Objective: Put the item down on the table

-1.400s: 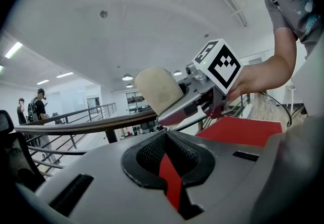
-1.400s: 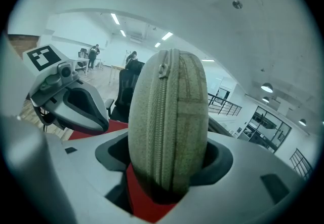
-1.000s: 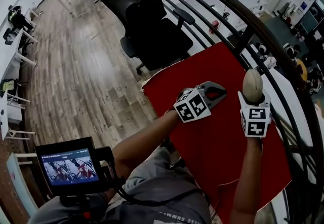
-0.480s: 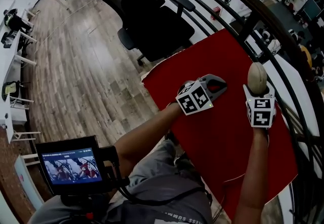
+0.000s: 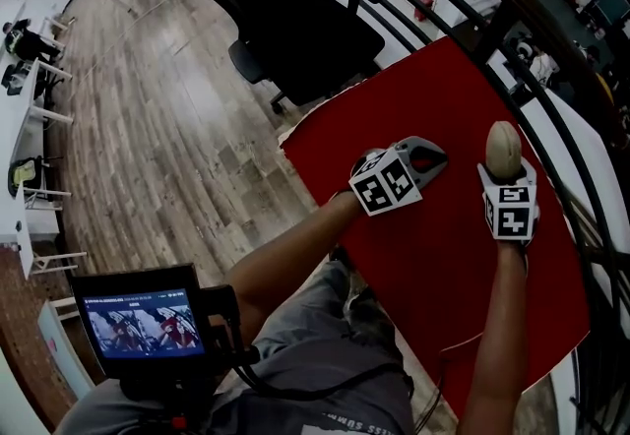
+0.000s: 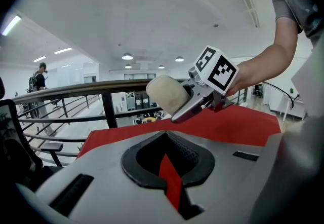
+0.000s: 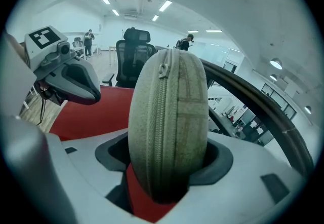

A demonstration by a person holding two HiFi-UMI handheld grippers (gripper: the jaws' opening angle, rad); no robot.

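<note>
Two grippers are hovering over the red table (image 5: pixel 443 256). Head view: the right gripper (image 5: pixel 504 165) is clamping an upright beige zippered case (image 5: pixel 503 146) above the table's right side. Left gripper view: the left gripper (image 6: pixel 169 167) is idling, jaws together and empty. Right gripper view: the case is sitting between the jaws, not yet placed, so lowering and then releasing looks to be the next move.

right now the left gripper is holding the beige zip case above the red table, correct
Not quite: it is the right gripper that is shut on the beige zip case, above the red table. The right gripper view shows the case between its jaws. In the left gripper view, the left gripper holds nothing.
</note>
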